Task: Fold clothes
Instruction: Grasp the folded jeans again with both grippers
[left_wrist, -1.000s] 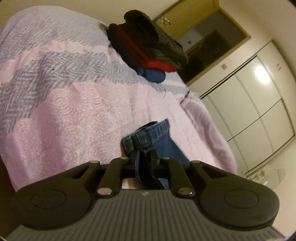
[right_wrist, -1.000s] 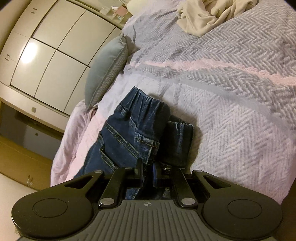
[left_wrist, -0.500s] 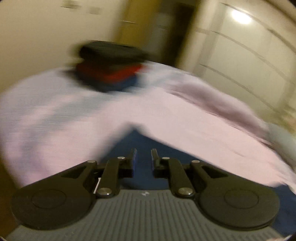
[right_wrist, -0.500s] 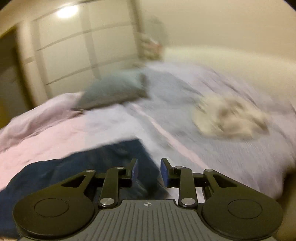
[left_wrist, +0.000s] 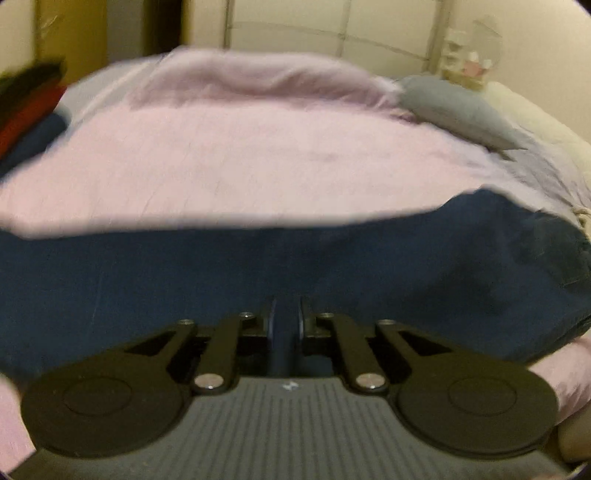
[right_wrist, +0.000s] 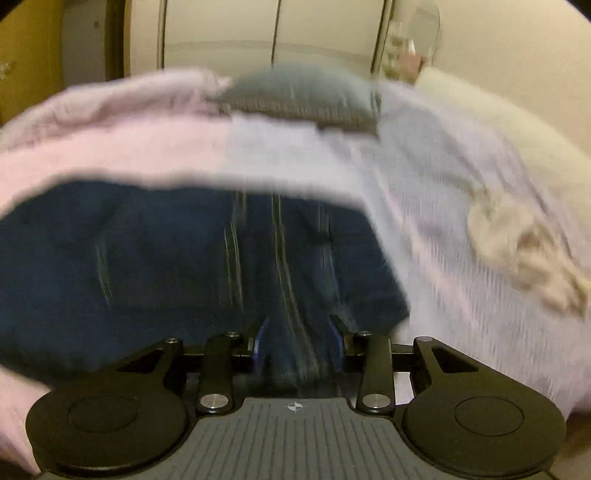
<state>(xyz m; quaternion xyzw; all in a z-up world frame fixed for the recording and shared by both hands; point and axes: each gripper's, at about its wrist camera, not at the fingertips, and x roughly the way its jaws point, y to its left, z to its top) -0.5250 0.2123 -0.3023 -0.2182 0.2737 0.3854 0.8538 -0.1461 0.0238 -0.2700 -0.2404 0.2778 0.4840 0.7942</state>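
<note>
While both views are blurred, denim jeans (left_wrist: 258, 273) are seen spread across the pink bedspread (left_wrist: 258, 162), pinched by the left tongs (left_wrist: 286, 321); the right tongs (right_wrist: 297, 343) are parted around denim. Beyond, a grey pillow (right_wrist: 299, 96) is seen.

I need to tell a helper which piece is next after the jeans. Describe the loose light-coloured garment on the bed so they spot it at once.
Start at the bed with its pink and grey cover. Right of the jeans, below the grey pillow, lies a crumpled cream garment. It is the only pale, unfolded piece there.
</note>
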